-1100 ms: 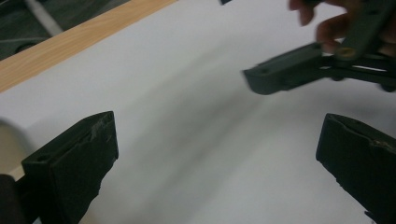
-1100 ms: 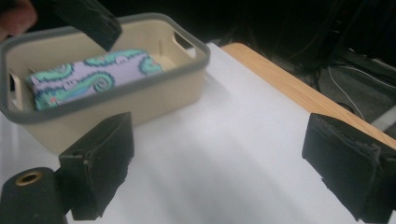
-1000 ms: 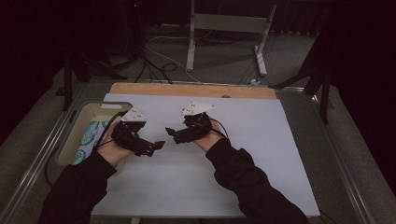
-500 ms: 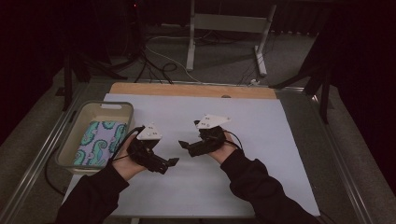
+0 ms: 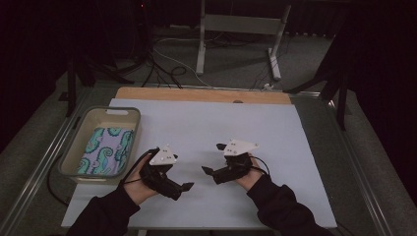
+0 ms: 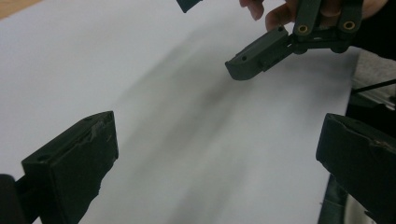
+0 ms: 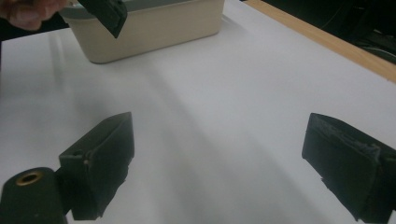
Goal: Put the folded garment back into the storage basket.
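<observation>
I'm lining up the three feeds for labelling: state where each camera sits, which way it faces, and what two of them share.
High view: fixed above the person's side, looking forward and down on the white table; both forearms, left gripper and right gripper show.
Left gripper view: rides the left gripper, looking between its open jaws across the table at the right gripper.
Right gripper view: rides the right gripper, facing the beige bin.
Shared: the bin, also in the high view, holding a patterned cloth.

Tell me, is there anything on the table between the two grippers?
No. In the high view, only bare white table lies between the left gripper and the right gripper. Both are open and hold nothing.
</observation>
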Motion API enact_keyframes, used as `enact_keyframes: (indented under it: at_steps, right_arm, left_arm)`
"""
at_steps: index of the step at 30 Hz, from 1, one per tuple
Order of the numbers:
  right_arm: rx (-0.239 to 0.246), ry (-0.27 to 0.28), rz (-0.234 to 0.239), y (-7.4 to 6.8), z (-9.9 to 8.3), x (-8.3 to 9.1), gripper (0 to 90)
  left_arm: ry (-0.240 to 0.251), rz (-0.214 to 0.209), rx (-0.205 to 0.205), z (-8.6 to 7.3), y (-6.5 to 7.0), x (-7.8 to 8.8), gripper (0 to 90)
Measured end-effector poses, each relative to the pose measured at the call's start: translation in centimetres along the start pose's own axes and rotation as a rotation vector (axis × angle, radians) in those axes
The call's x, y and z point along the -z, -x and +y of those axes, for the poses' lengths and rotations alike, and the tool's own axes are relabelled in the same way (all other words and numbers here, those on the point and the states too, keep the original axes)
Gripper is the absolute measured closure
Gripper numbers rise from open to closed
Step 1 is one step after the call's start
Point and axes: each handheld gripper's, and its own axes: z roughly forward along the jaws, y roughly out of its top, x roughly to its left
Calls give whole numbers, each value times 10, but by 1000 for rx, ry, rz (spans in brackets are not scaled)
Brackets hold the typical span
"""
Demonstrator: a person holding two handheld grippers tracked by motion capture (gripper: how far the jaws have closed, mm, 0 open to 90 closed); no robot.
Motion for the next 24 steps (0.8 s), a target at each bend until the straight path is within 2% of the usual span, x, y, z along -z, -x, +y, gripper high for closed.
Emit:
enact_keyframes:
  at_steps: [2, 5, 11, 14, 18, 21, 24]
  right_arm:
    - [-23, 16, 12, -2, -11, 4, 91]
    - [-16, 20, 31, -5, -21, 10, 91]
    - [-1, 15, 36, -9, -44, 24, 92]
    - [-12, 18, 32, -10, -57, 33, 91]
    - [-32, 19, 28, -5, -70, 45, 92]
    - [-17, 18, 11, 0, -80, 57, 92]
    - [-42, 34, 15, 8, -93, 71, 92]
  left_arm:
    - [0, -8, -6, -5, 2, -3, 0]
    - [-5, -18, -12, -14, 4, -7, 0]
    - [-15, -25, -33, -29, 7, -11, 0]
    - [4, -25, -47, -37, 8, -11, 0]
    - [10, -24, -80, -46, 8, -12, 0]
    - [-3, -29, -76, -54, 8, -13, 0]
    - [-21, -32, -74, -63, 6, -14, 0]
